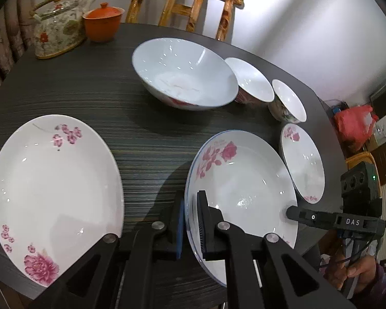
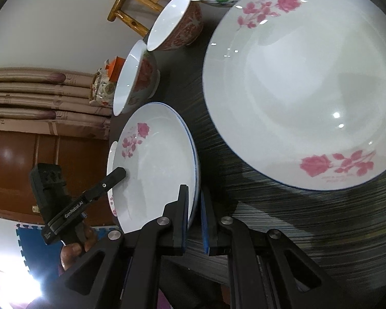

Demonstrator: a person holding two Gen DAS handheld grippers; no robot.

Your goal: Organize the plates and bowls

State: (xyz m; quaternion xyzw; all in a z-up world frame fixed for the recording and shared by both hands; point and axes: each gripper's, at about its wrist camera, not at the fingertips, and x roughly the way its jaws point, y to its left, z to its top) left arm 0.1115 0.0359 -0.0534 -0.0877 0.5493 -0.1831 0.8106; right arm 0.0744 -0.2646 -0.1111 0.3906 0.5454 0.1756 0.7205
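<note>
Both your grippers pinch the rose plate point(image 1: 244, 180): left gripper point(image 1: 191, 221) at its 7 o'clock rim, right gripper point(image 2: 193, 206) opposite, fingers clamped.

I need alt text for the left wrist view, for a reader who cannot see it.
The left tongs are shut on the rim of a rose-patterned plate on a dark table, and the right tongs hold its far edge. Around it are a big plate, a small plate, three bowls and a teapot.
</note>
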